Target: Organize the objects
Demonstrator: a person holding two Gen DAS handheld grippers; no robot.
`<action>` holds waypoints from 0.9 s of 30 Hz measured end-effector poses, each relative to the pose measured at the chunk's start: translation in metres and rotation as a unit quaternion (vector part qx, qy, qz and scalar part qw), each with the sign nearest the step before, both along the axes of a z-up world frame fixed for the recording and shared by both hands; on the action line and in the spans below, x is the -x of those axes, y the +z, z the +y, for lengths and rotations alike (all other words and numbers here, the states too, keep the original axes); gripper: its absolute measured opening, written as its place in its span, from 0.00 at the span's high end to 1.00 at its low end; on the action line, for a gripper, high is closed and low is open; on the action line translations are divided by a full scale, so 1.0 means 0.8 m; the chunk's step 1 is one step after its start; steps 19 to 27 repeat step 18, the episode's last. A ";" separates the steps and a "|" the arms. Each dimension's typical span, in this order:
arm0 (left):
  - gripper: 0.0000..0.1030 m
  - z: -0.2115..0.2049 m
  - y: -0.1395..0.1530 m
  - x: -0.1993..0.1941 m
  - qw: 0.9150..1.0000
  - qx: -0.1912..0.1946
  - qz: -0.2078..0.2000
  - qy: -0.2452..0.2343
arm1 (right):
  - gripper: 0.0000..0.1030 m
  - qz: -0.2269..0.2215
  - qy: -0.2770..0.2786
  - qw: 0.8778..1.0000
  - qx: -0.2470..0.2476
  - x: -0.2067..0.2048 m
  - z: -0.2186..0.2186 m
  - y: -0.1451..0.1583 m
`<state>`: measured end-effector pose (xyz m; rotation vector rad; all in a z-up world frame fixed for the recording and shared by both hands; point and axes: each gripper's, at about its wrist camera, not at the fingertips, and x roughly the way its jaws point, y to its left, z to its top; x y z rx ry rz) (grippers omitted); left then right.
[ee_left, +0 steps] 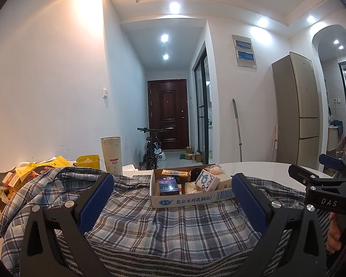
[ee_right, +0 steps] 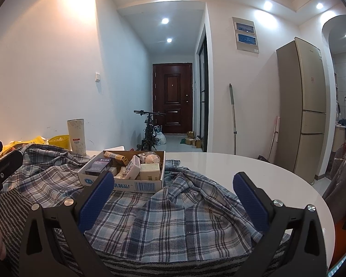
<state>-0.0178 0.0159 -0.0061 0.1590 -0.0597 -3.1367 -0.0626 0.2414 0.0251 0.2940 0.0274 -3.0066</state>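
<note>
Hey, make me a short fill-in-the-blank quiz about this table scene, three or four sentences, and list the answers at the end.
1. The cardboard box of small packages sits on a ____ shirt.
2. Both the left gripper and the right gripper have their jaws ____.
3. The tall cylinder stands next to a ____ container.
4. Parked in the hallway before the brown door is a ____.

Answers: plaid; open; yellow; bicycle
</note>
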 end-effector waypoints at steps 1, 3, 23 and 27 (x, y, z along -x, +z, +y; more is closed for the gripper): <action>0.00 -0.001 0.001 -0.001 1.000 0.000 0.001 0.000 | 0.00 0.001 0.000 1.000 0.001 -0.001 0.001 0.000; 0.00 -0.002 0.002 -0.001 1.000 -0.002 0.001 0.000 | 0.00 0.002 0.000 1.000 0.001 -0.001 0.000 0.000; 0.00 -0.005 0.002 -0.004 1.000 -0.008 0.005 0.002 | 0.00 -0.002 -0.001 1.000 0.000 0.001 -0.001 -0.002; 0.00 -0.005 0.002 -0.004 1.000 -0.008 0.005 0.002 | 0.00 -0.002 -0.001 1.000 0.000 0.001 -0.001 -0.002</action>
